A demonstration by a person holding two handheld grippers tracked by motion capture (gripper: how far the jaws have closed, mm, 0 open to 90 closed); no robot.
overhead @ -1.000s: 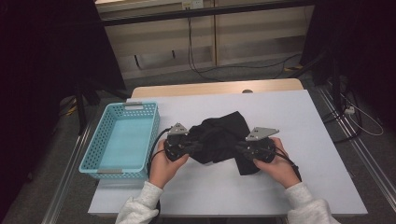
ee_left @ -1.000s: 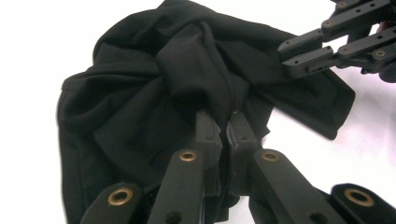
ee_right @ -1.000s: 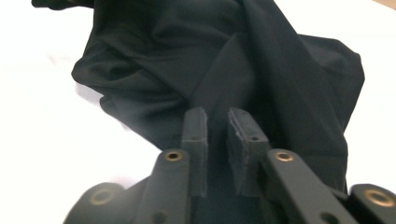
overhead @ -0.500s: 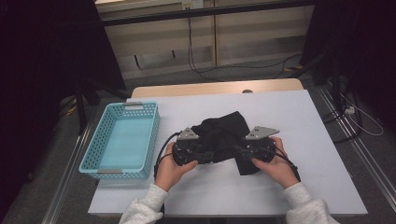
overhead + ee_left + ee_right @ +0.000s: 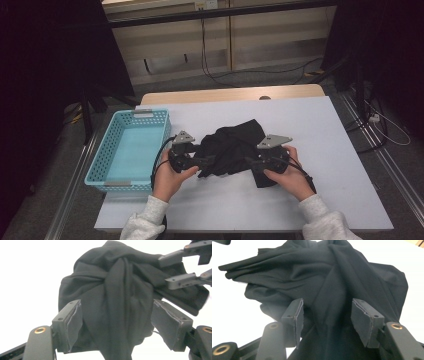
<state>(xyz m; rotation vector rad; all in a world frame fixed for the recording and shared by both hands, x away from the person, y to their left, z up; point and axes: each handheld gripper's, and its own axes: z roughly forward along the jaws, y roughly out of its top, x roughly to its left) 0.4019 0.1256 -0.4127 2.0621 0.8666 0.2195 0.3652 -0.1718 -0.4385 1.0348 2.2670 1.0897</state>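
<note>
- Lying in a crumpled heap near the middle of the white table [image 5: 330, 140], a black cloth [image 5: 235, 145] sits between the person's two hands.
- The left gripper [image 5: 207, 161] comes at the cloth from its left edge; in the left gripper view its jaws stand wide apart, with a thick fold of the cloth [image 5: 117, 302] running up between them, not pinched.
- The right gripper [image 5: 250, 161] meets the cloth at its near right part; in the right gripper view its jaws are also spread, one on each side of a raised ridge of the cloth [image 5: 332, 290], with gaps on both sides.
- Both grippers point inward, toward each other, across the heap.
- In the left gripper view the right gripper [image 5: 170, 270] shows at the far right side, its jaws apart over the cloth's edge.
- A light blue basket [image 5: 107, 172] stands on the left end of the table, just beside the left hand [image 5: 167, 180], apart from the cloth.
</note>
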